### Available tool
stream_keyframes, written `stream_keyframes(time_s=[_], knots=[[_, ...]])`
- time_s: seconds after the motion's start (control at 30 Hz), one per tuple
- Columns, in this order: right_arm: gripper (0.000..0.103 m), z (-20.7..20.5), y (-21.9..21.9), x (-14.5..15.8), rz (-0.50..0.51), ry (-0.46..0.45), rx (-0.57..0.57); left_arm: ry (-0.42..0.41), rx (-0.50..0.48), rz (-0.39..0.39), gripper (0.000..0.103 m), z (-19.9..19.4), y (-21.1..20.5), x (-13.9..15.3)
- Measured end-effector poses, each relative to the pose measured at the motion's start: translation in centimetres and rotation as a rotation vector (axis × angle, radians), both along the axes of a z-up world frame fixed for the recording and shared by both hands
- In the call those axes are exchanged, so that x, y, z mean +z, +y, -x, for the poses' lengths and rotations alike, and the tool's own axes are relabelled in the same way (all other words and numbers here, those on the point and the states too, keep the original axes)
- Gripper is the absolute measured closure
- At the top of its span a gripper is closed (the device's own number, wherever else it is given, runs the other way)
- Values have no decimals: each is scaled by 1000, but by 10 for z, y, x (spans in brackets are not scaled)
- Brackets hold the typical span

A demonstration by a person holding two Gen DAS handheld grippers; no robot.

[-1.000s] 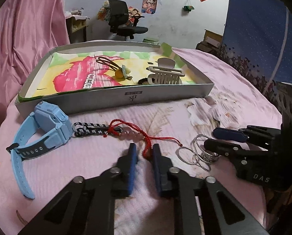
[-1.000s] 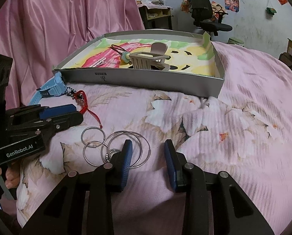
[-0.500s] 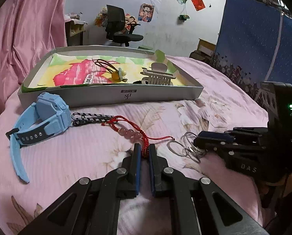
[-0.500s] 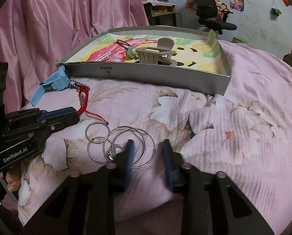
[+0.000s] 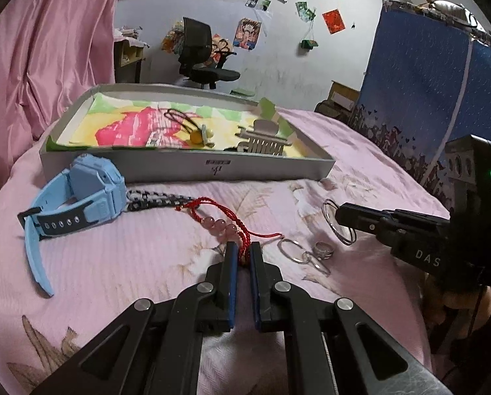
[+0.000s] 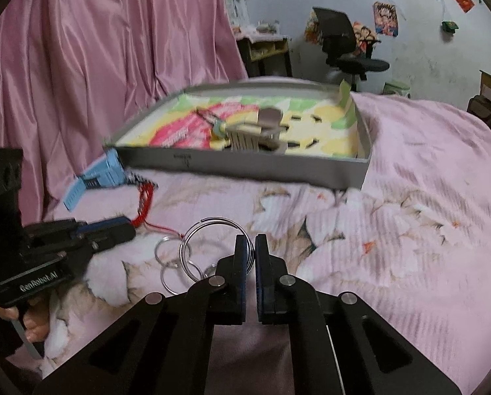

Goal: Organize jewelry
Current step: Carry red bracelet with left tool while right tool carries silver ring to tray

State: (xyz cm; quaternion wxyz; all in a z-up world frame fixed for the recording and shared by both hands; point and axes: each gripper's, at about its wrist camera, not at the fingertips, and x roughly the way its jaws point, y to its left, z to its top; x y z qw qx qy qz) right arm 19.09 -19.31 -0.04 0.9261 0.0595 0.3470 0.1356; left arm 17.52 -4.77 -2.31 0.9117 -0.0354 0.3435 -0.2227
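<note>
Tray (image 6: 245, 168) blurred in right view

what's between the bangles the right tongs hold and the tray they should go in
Nothing visible. The right tongs are shut on the silver bangles, and only bare pink bedspread lies between them and the tray; its low front wall must be cleared.
</note>
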Motion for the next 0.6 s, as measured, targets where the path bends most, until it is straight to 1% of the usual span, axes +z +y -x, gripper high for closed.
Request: stream_keyframes(time_s=[0.23, 0.37, 0.5, 0.6], knots=[[98, 2, -3, 11, -23, -52, -9, -48, -3, -6, 96, 1, -1, 20], [98, -1, -6, 19, -32, -79, -21, -77, -1, 23, 96, -4, 0, 37], [98, -10, -8, 26, -40, -102, -34, -120, 12, 21, 96, -16, 0, 55], [98, -24, -13, 35, -67, -117, -62, -147, 39, 8, 96, -31, -3, 65]])
